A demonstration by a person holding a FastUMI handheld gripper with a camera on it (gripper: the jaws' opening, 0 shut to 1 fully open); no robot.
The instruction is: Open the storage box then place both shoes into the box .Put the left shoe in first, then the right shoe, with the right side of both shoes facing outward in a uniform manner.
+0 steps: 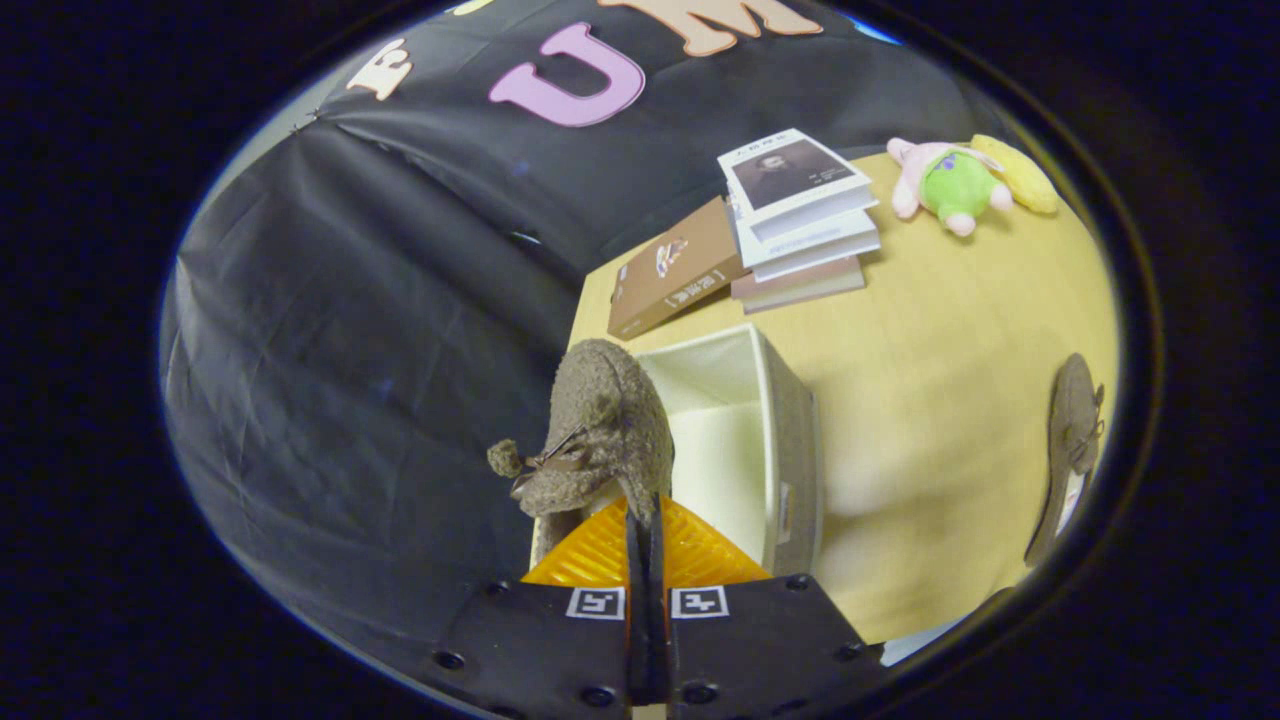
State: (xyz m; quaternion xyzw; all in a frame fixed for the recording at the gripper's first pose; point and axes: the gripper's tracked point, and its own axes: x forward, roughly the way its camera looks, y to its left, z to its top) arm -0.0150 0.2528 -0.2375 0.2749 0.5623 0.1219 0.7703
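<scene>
Your tool (647, 520) has its two fingers pressed close together, and they pinch the edge of a fuzzy brown shoe (600, 435). The shoe hangs just ahead of the fingers, tipped up, with a little pom-pom (503, 458) sticking out on its left side. It sits over the near left corner of the storage box (790, 440) — you can't quite tell if it touches the rim, since the fingers hide that part.

The box is open and pale inside. It stands on the yellow bench (930, 400), just beyond the fingers and a bit to the right.

The other shoe (1072, 450) lies on the bench well apart from the box, far off to the right.

Farther away — behind the box — you see a brown book (675, 270) lying flat, and just right of it a stack of books (800, 215). A pink and green soft toy (950, 185) rests near the far right corner of the bench.
</scene>
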